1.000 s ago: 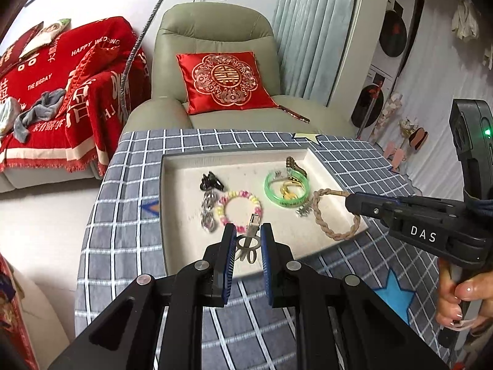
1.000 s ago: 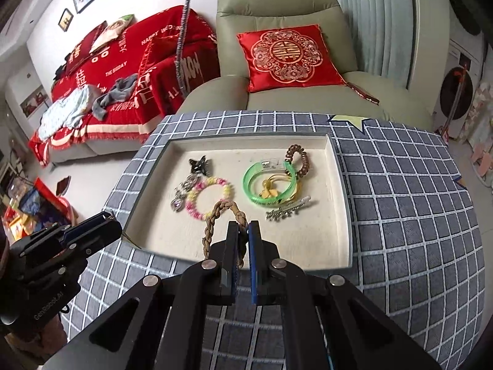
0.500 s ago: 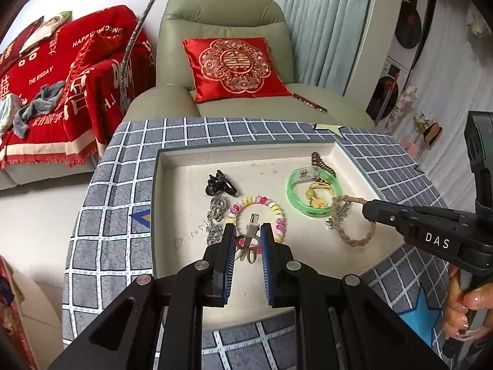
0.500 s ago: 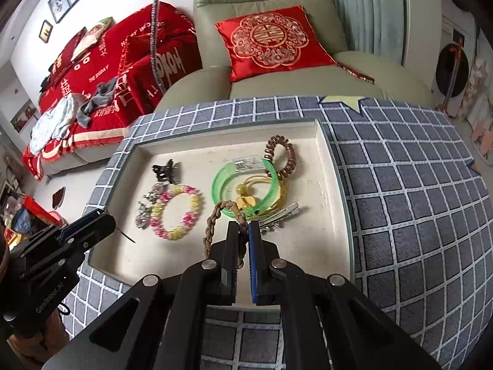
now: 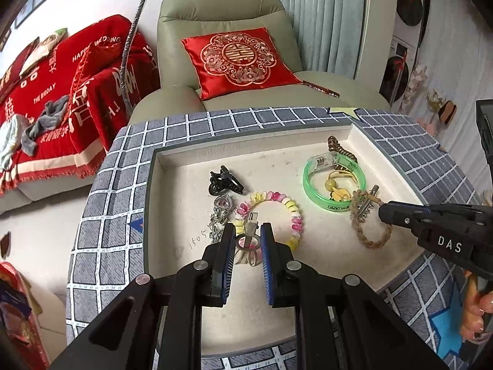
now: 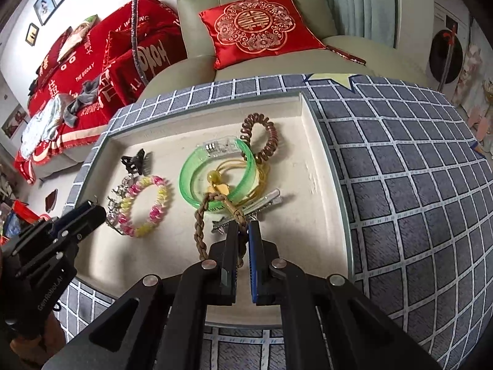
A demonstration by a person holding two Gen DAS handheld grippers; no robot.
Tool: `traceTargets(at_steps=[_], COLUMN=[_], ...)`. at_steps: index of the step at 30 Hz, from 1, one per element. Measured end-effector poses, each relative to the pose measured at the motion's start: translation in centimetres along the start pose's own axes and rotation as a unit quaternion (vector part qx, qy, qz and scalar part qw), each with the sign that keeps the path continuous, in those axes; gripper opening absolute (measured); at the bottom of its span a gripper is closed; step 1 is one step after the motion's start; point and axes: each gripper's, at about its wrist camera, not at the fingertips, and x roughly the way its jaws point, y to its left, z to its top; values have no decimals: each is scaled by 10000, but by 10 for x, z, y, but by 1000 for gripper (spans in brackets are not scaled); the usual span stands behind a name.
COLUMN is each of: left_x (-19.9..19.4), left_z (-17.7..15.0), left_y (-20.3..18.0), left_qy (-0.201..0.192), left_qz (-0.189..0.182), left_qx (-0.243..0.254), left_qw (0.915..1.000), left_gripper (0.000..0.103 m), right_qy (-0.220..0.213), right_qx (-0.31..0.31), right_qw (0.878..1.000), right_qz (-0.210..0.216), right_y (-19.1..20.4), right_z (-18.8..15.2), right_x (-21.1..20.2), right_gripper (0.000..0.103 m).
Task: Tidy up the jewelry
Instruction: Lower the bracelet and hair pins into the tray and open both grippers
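A cream tray (image 5: 191,166) (image 6: 320,166) on the checked table holds jewelry. My left gripper (image 5: 248,231) is shut on a small pale keyring charm (image 5: 246,248), held over the pink-and-yellow bead bracelet (image 5: 286,203) (image 6: 160,199). My right gripper (image 6: 243,231) (image 5: 383,212) is shut on the brown braided cord bracelet (image 6: 200,225) (image 5: 368,240), whose loop lies by the green bangle (image 6: 212,169) (image 5: 311,185) and a silver hair clip (image 6: 265,200). A black claw clip (image 5: 223,182) (image 6: 134,160), a silver heart charm (image 5: 220,212) and a brown coil hair tie (image 6: 262,135) also lie in the tray.
A green armchair (image 5: 234,9) with a red cushion (image 5: 240,58) stands behind the table. A sofa with a red cover (image 5: 61,71) is at the left. The checked tablecloth (image 6: 416,169) spreads to the right of the tray.
Both grippers have moved forward over the tray with their items. The braided cord now lies close against the green bangle and silver clip; the charm hangs over the bead bracelet.
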Motion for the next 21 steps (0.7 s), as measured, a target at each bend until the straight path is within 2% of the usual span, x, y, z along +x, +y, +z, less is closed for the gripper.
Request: traceTargets(at_steps=[4,10,21], left_x=[1,3,18], left_z=[0,2,9], left_y=[0,8,4], left_qy=[6,42,165], left_qz=[46,-49,-14], left_qx=[12,-260,-182], left_qw=[10000,9996,9997], left_gripper=[32,32,32], right_qy=[74,142,204], right_qx=[11,16,69], right_qw=[10000,9999,9998], right_qz=[-41,-56,-3], right_y=[-1,-1,-2], right_z=[-3,-6,-6], right_x=[5,9,11], right_gripper=[7,8,10])
